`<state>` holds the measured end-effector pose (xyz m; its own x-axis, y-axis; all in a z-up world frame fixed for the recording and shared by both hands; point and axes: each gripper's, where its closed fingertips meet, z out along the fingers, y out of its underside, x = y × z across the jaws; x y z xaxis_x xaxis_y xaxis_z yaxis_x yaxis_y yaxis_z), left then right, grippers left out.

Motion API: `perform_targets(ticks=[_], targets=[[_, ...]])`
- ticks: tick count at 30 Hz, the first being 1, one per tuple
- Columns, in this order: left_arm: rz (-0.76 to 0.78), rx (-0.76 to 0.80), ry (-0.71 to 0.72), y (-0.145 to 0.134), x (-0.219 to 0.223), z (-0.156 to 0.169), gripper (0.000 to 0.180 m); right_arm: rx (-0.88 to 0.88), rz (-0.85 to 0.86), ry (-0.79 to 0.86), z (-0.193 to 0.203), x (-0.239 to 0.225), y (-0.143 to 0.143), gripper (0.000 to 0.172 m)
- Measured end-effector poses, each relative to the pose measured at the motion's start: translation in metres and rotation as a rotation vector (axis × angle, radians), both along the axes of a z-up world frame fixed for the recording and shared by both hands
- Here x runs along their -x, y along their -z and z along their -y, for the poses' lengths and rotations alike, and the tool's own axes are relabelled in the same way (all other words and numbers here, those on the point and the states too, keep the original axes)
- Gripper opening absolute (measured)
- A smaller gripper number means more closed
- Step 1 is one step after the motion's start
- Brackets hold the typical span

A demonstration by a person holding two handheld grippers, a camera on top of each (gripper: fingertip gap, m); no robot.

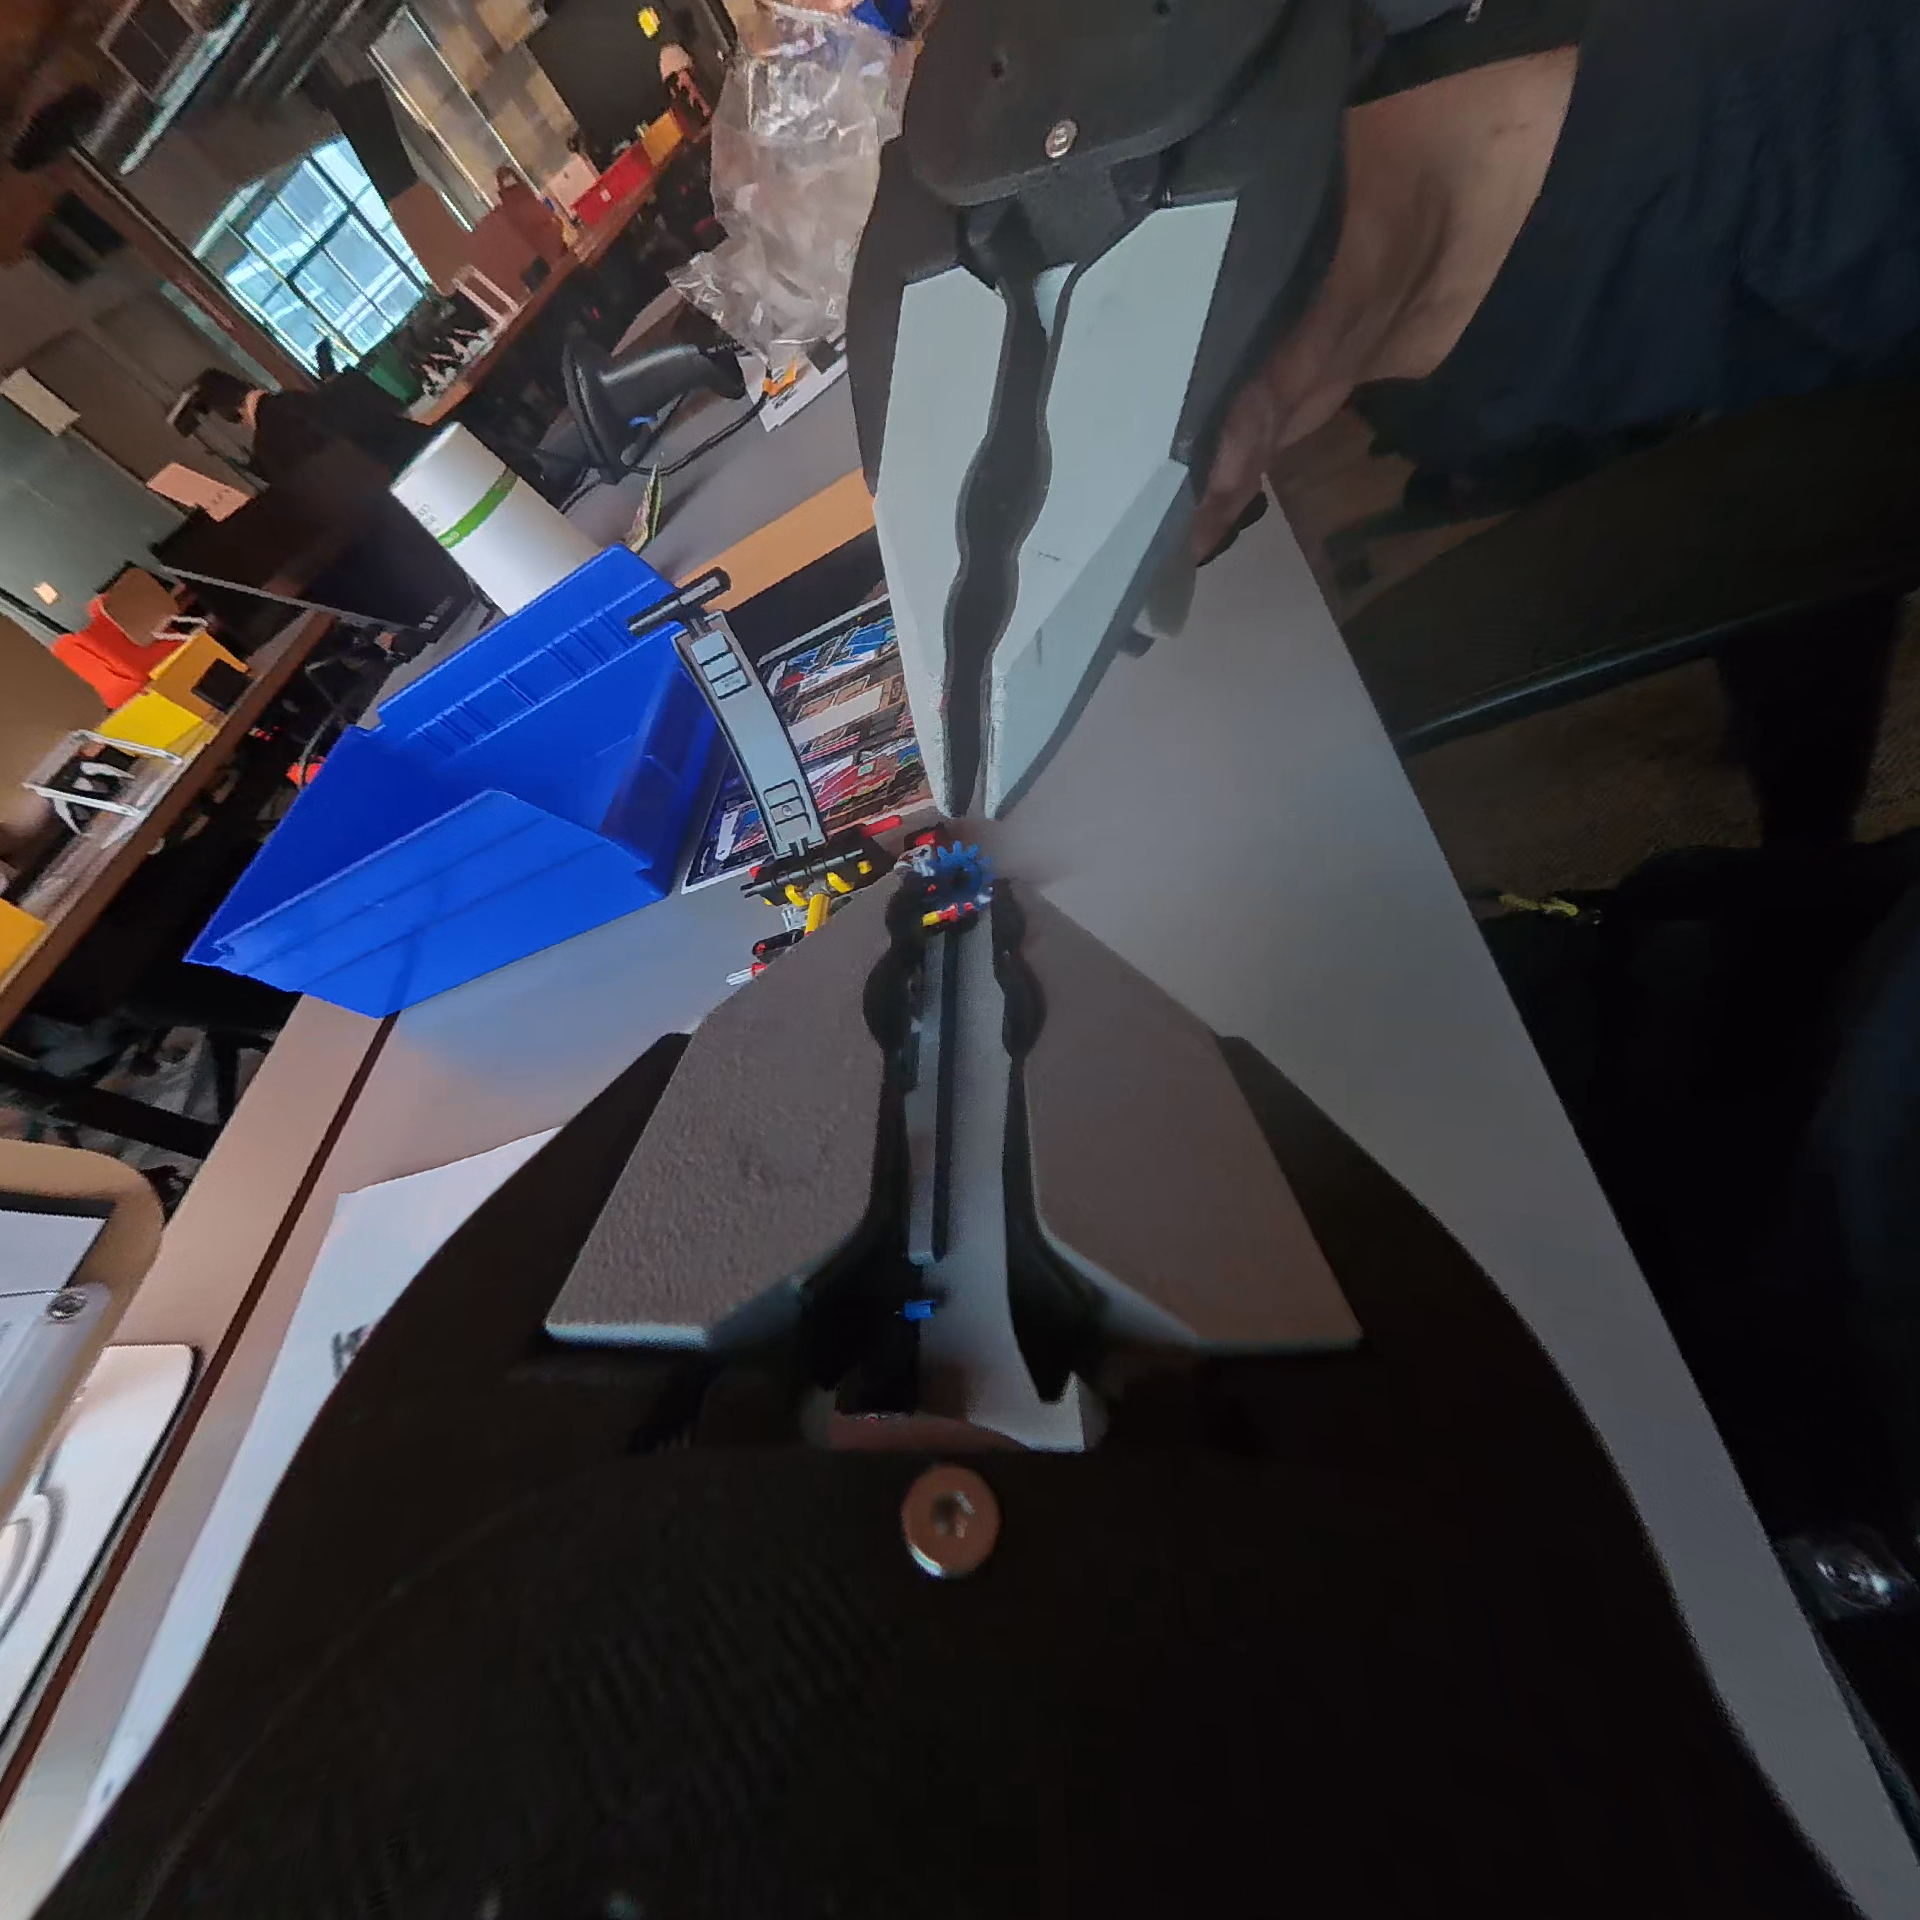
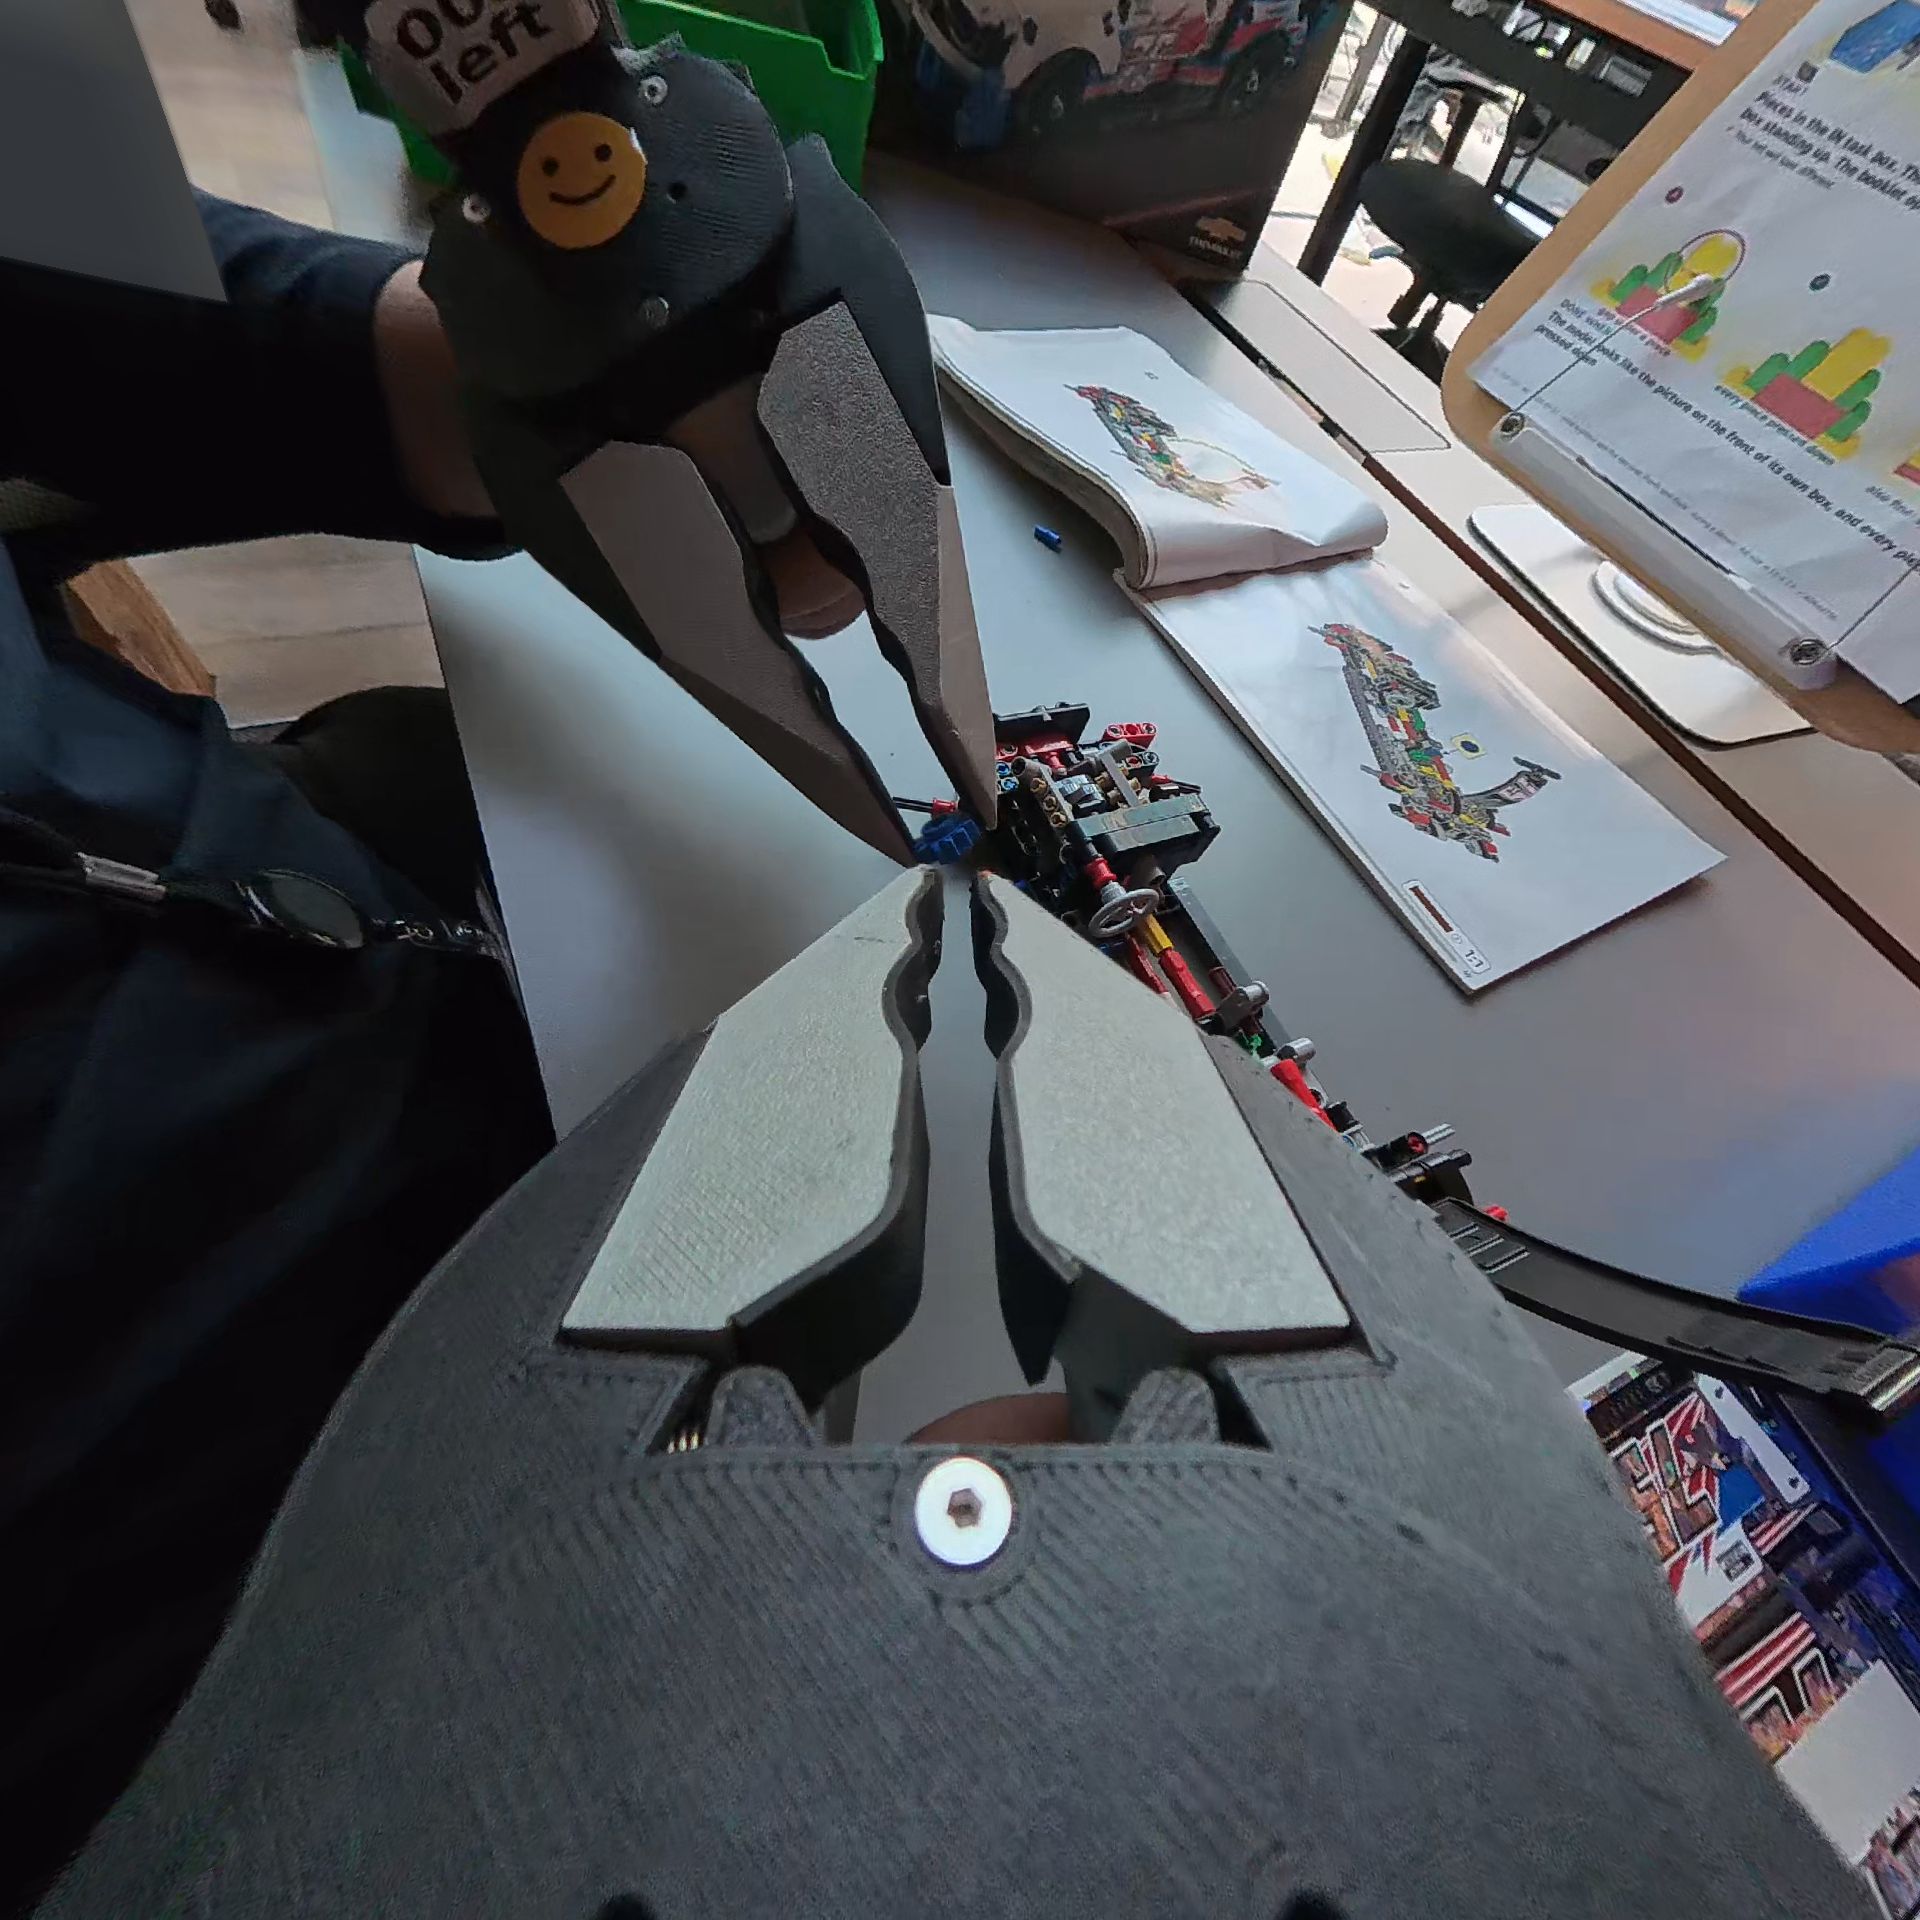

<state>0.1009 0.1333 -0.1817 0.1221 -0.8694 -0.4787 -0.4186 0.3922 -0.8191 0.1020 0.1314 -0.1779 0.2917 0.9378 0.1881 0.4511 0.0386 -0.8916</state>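
The left tongs [image 2: 951, 836] grip a small blue gear [image 2: 948, 837], one tip on each side of it. The right tongs [image 2: 958, 881] are almost closed with a thin slit between the tips and nothing visibly between them; they point at the same gear from the opposite side, just short of it.

The gear sits at the near end of the brick-built chassis model [image 2: 1122, 821], touching or just beside it; whether it is seated on an axle cannot be told. The model looks partly built: a long frame with red and yellow axles, a grey wheel-shaped part and a curved grey panel [image 1: 750, 727] standing at its far end. The open instruction booklet [image 2: 1299, 623] beyond the model shows a fuller version, so much appears left to do.

A blue bin [image 1: 499, 790] rests on the surface [image 2: 1558, 1091] beside the model's panel end; its inside is not visible. A green bin [image 2: 790, 52] stands well beyond the model, contents unseen. One loose blue pin [image 2: 1047, 536] lies near the booklet.
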Motion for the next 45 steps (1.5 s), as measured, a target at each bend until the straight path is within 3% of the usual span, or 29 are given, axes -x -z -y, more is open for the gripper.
perform_targets(ticks=[5, 14, 21, 25, 34, 39, 45], targets=[[0.033, 0.069, 0.027, -0.002, 0.0, 0.005, 0.009, -0.025, 0.017, -0.016, 0.003, 0.003, 0.001, 0.002], [0.013, 0.062, 0.008, 0.003, 0.002, 0.0, 0.01, -0.029, 0.004, -0.01, 0.0, 0.006, 0.006, 0.003], [0.031, 0.078, -0.067, 0.019, 0.028, -0.024, 0.01, 0.061, -0.053, 0.034, -0.015, 0.006, 0.042, 0.007], [0.151, 0.115, -0.082, 0.017, 0.052, -0.039, 0.009, 0.084, -0.062, 0.045, -0.023, 0.006, 0.065, 0.008], [0.377, 0.229, -0.08, 0.008, 0.08, -0.057, 0.01, 0.034, -0.364, 0.112, -0.049, -0.01, 0.024, 0.004], [0.442, 0.295, -0.058, 0.002, 0.087, -0.061, 0.01, 0.013, -0.367, 0.164, -0.056, -0.014, 0.023, 0.004], [0.405, 0.266, -0.053, 0.005, 0.083, -0.057, 0.01, -0.008, -0.38, 0.173, -0.056, -0.017, 0.02, 0.004]])
